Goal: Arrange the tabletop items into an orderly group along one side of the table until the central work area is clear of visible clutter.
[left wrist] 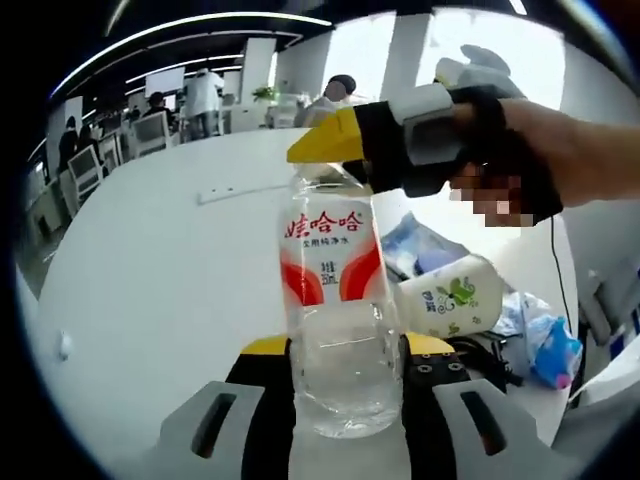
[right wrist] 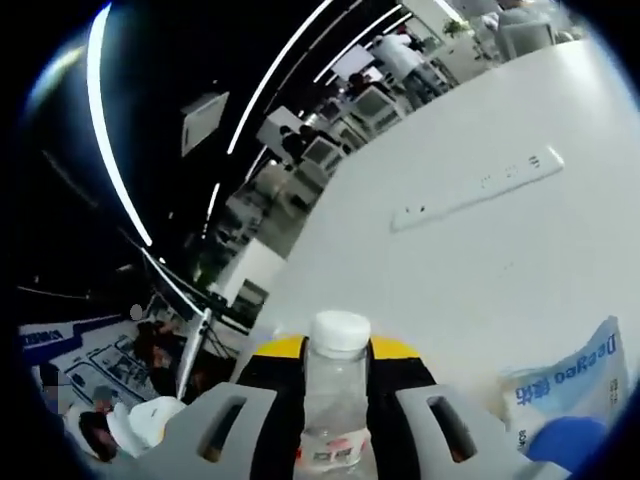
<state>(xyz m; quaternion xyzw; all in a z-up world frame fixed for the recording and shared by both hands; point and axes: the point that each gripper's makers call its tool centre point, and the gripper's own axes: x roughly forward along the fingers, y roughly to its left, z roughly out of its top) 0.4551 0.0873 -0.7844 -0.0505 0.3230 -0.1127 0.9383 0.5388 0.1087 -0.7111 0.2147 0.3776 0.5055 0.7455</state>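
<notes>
The left hand-held gripper [left wrist: 345, 372] is clamping the water bottle [left wrist: 335, 300] low on its body, while the right hand-held gripper [right wrist: 335, 385] is gripping its neck above the white worktop [left wrist: 160, 290].

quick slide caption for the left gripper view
Left tongs grip the water bottle low on the white table while right tongs reach its top.

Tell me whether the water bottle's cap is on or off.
On. The right gripper view shows a white cap seated on the neck of the water bottle, between that tool's jaws.
</notes>
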